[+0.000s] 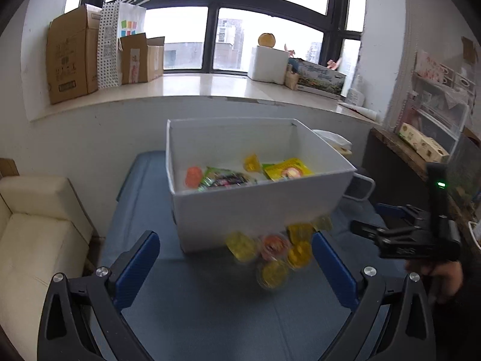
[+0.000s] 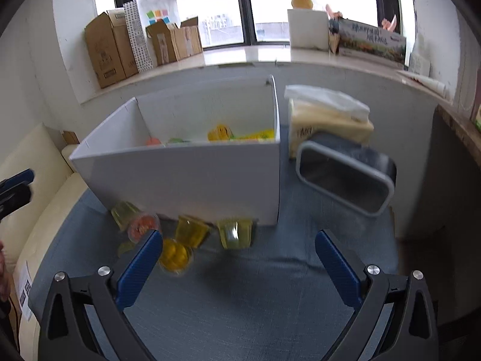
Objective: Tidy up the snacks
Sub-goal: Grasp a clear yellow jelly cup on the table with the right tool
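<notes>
A white open box stands on the blue-grey cloth surface, holding an orange cup, a green snack packet and a yellow packet. Several yellow and orange jelly cups lie blurred against the box's near wall. My left gripper is open, with the cups just ahead toward its right finger. My right gripper is open too, its left finger beside a yellow cup. In the left wrist view the right gripper shows at the right edge with a hand.
A dark tray with a grey rim leans tilted right of the box, in front of a tissue pack. A cream sofa stands to the left. Cardboard boxes and bags line the window sill. A shelf is at the right.
</notes>
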A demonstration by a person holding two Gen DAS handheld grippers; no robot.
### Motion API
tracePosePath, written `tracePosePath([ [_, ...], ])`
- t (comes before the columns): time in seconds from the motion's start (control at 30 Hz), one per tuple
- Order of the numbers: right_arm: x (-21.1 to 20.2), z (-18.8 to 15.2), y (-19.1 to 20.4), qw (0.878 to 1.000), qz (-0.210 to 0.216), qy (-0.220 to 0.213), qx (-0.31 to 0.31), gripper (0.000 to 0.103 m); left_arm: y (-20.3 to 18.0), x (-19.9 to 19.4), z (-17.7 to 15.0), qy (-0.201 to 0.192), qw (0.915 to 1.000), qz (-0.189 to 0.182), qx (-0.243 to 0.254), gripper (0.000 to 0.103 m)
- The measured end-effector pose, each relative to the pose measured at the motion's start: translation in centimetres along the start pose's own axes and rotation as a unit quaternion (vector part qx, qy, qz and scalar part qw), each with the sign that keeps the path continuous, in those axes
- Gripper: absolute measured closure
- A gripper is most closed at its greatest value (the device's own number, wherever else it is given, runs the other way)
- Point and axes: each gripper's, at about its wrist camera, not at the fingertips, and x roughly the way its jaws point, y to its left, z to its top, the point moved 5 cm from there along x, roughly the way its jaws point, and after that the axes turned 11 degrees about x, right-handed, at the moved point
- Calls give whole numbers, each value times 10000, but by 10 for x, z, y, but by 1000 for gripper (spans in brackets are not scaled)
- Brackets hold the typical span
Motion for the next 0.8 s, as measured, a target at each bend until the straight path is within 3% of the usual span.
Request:
tracePosePath([
  [0.37, 58, -10, -5, 9989, -95, 457, -101, 0, -18, -8, -33, 218, 9997, -64, 122, 0],
  [0.43, 64, -7, -4, 9987, -169, 451, -187, 8, -16, -8, -36, 220, 9997, -84, 61, 0],
  [0.5, 73, -6, -4, 9978, -309, 546, -234, 31, -12, -6, -40, 267, 9996, -86, -4, 0],
  [0.63, 78, -5, -3, 9981, -178, 548, -235, 40, -5, -2, -45, 345, 9993, -85, -115, 0],
  [0.7, 80, -4, 1, 9978, -108, 561, -330, 66, -4, 1, -46, 372, 9991, -115, -158, 0],
  [0.8, 78, -8, 8, 9969, 22, 620, -489, 66, -5, 6, -45, 394, 9989, -137, -198, 0],
])
